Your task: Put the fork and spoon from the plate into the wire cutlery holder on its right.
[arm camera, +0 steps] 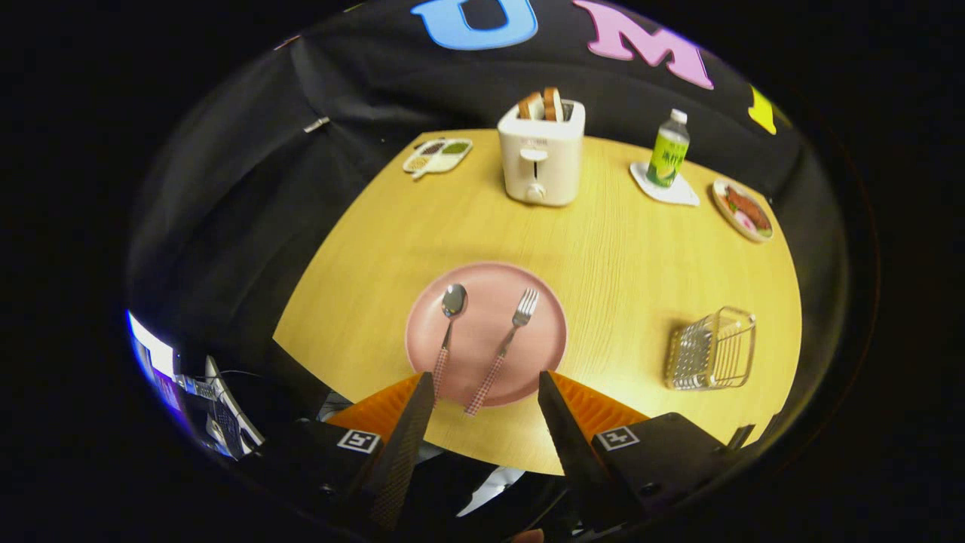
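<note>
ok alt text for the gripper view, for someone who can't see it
The gripper hovers with fingers open over the near edge of a pink plate, where a spoon and fork lie side by side. The empty wire cutlery holder stands to the plate's right on the wooden table.

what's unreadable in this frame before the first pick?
- Spoon handle end: gripper view, covered by a finger of the open gripper.
- Plate near rim: behind both fingers.
- Wire cutlery holder inside: too small, mesh blurs.
- Far dishes' contents: too small.
</note>
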Available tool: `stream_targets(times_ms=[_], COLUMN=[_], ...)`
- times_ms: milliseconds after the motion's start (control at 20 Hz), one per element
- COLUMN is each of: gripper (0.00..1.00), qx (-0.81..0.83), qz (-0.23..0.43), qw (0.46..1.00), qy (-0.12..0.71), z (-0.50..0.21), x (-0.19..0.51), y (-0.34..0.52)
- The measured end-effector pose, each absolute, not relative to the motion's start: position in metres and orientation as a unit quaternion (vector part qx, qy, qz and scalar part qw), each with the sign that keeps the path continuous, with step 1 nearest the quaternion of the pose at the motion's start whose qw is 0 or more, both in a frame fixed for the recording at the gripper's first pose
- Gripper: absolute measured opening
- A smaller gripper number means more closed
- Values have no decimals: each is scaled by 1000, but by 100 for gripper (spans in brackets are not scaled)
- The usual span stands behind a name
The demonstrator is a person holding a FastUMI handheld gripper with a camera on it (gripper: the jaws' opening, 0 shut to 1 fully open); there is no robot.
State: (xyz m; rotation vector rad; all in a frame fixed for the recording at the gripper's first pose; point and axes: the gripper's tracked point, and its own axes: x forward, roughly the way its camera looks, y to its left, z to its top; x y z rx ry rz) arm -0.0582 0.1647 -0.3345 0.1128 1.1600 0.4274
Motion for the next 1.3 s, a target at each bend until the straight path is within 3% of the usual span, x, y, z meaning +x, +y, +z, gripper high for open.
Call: stream_targets(times_ms=[250, 500, 650, 750, 850, 950, 1100, 1300], gripper=[78, 78, 59, 57, 34, 18, 12, 12], qx=[66, 41, 43, 30, 21, 22, 33, 54], qz=[179, 169, 159, 158, 148, 152, 164, 179], qw=[780, 765, 757, 754, 754, 753, 745, 751], qy=[596, 620, 632, 637, 640, 640, 646, 633], z=[-392, -421, -433, -440, -444, -446, -439, -417], x=[-58, -61, -62, -60, -61, -61, -66, -65], y=[184, 190, 196, 195, 192, 191, 190, 184])
